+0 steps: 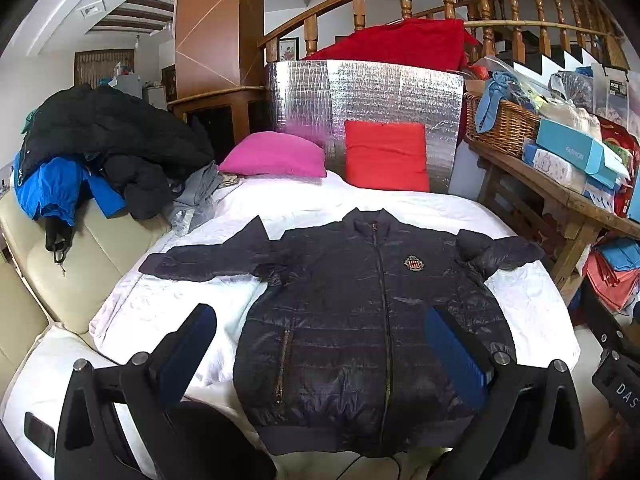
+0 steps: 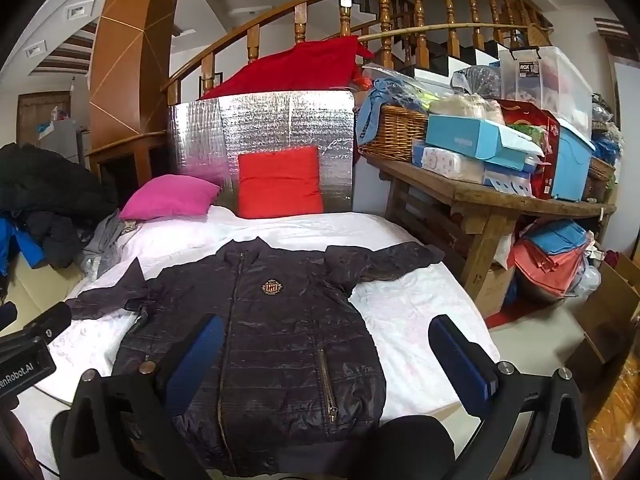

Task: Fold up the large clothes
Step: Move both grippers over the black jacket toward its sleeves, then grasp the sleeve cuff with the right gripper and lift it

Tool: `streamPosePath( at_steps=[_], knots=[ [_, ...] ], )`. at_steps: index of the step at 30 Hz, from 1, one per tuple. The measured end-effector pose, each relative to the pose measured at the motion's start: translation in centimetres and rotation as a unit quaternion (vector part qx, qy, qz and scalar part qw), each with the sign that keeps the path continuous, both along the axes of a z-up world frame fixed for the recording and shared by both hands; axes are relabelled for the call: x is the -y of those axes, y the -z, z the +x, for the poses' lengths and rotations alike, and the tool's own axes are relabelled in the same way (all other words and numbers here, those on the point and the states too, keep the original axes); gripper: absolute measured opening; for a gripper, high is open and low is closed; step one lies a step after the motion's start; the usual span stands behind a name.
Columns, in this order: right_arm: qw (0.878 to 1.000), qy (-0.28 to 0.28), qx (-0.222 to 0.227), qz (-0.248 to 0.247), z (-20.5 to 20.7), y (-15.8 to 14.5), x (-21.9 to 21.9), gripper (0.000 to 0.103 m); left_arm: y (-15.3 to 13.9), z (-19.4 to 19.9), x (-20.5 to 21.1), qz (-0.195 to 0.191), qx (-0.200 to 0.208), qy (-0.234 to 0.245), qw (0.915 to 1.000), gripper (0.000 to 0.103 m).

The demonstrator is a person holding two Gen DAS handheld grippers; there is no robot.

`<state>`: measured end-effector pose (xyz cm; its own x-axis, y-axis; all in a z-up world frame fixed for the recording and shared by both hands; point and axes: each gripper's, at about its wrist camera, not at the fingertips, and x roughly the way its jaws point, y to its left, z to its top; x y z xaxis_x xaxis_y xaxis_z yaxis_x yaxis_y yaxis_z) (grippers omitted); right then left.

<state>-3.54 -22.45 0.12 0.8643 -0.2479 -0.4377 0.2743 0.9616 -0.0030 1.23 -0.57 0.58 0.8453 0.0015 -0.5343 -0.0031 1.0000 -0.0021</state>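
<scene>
A dark navy quilted jacket (image 1: pixel 360 320) lies flat, front up and zipped, on a white sheet (image 1: pixel 168 308), both sleeves spread out sideways. It also shows in the right wrist view (image 2: pixel 272 344). My left gripper (image 1: pixel 320 344) is open and empty, held above the jacket's hem, its blue-padded fingers (image 1: pixel 456 352) apart. My right gripper (image 2: pixel 324 356) is open and empty above the jacket's lower right part. The left sleeve (image 1: pixel 208 260) reaches toward the sofa, the right sleeve (image 2: pixel 392 264) toward the wooden bench.
A pile of dark and blue coats (image 1: pixel 100 152) lies on the cream sofa at left. A pink pillow (image 1: pixel 276 156) and a red cushion (image 1: pixel 384 156) lean on a silver foil panel behind. A wooden bench (image 2: pixel 492 204) with basket and boxes stands at right.
</scene>
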Motion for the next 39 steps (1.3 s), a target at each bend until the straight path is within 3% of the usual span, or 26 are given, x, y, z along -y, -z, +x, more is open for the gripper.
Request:
streamPosePath(
  at_steps=[7, 11, 21, 29, 34, 39],
  knots=[
    [1.000, 0.010, -0.013, 0.008, 0.7, 1.1, 1.5, 0.103, 0.7, 3.0, -0.2, 0.003, 0.000, -0.013, 0.9999, 0.103],
    [1.000, 0.014, -0.015, 0.014, 4.1, 2.0, 2.3, 0.103, 1.3, 5.7, -0.4, 0.018, 0.011, -0.031, 0.9993, 0.103],
    [0.994, 0.044, -0.027, 0.093, 11.4, 3.5, 8.1, 0.103, 4.6, 15.7, 0.6, 0.019, -0.015, -0.042, 0.9988, 0.103],
    [0.996, 0.064, -0.015, 0.065, 15.7, 4.5, 9.5, 0.103, 6.3, 21.5, 1.3, 0.020, -0.001, -0.062, 0.9979, 0.103],
    [0.993, 0.080, -0.010, 0.085, 18.4, 5.1, 12.3, 0.103, 9.7, 24.7, 1.2, 0.043, -0.004, -0.082, 0.9957, 0.103],
    [0.987, 0.115, 0.002, 0.109, 21.7, 5.9, 16.7, 0.103, 14.1, 28.2, 1.0, 0.082, -0.053, -0.073, 0.9926, 0.103]
  ],
)
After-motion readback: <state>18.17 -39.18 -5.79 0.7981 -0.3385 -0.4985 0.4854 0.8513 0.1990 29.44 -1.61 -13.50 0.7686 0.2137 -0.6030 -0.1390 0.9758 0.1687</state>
